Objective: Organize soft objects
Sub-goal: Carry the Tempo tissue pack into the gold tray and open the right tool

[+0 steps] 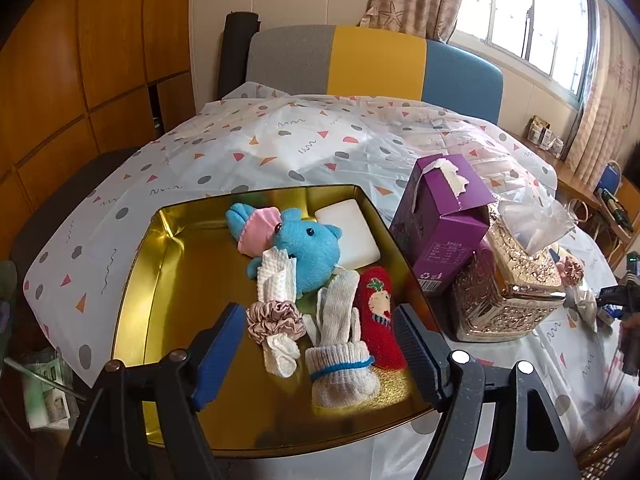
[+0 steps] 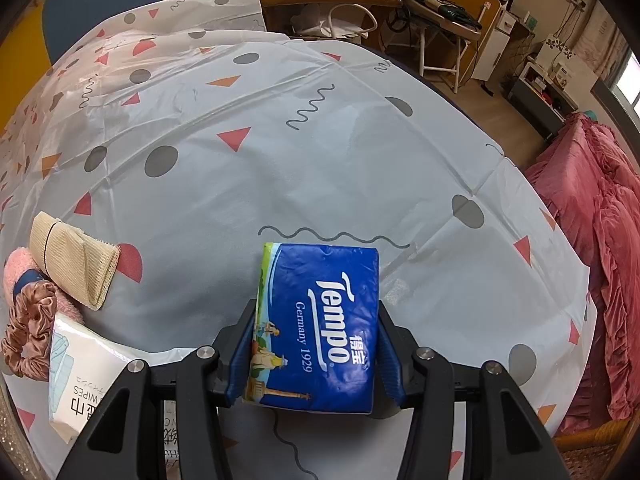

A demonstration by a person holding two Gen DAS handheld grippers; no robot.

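In the left wrist view a gold tin tray [image 1: 160, 280] holds a blue plush toy [image 1: 308, 252], a white sponge [image 1: 352, 236], a red sock [image 1: 378, 316], a white glove [image 1: 340, 344], a pink scrunchie [image 1: 274, 318] and folded white cloths [image 1: 276, 276]. My left gripper [image 1: 320, 344] is open and empty above the tray's near part. In the right wrist view my right gripper [image 2: 314, 344] is shut on a blue Tempo tissue pack [image 2: 320, 324], held over the patterned tablecloth [image 2: 280, 152].
A purple tissue box [image 1: 440, 216] and a gold ornate box [image 1: 508, 292] stand right of the tray. At the right wrist view's left lie a beige folded cloth [image 2: 72, 260], a brown scrunchie [image 2: 28, 328], a pink fluffy item [image 2: 16, 268] and a wipes pack [image 2: 84, 372].
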